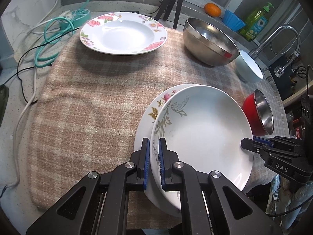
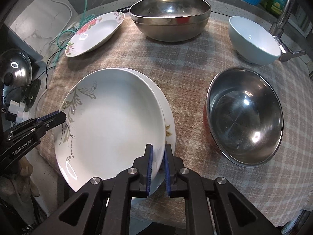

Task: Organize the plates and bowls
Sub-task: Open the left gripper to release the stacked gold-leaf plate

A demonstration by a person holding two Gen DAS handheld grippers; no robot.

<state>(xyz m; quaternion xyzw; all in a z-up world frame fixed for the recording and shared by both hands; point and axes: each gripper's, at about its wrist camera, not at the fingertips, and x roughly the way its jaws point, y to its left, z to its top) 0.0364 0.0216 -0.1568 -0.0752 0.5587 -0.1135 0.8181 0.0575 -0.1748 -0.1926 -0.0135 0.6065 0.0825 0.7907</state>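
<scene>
The white leaf-patterned plate [image 1: 203,129] faces up, round with no long axis, tilted on a pink-flowered plate [image 1: 154,113] at the near edge of the woolly checked cloth [image 1: 88,98]. The left gripper [image 1: 154,150] and the right gripper [image 2: 158,156] each pinch opposite rims of it, jaws nearly closed, blue ribbed pads against glossy ceramic. Far off sit a rose-rimmed plate [image 1: 123,33], a steel bowl [image 2: 170,15], a pale blue bowl [image 2: 254,39] and a red-sided steel bowl [image 2: 244,115].
</scene>
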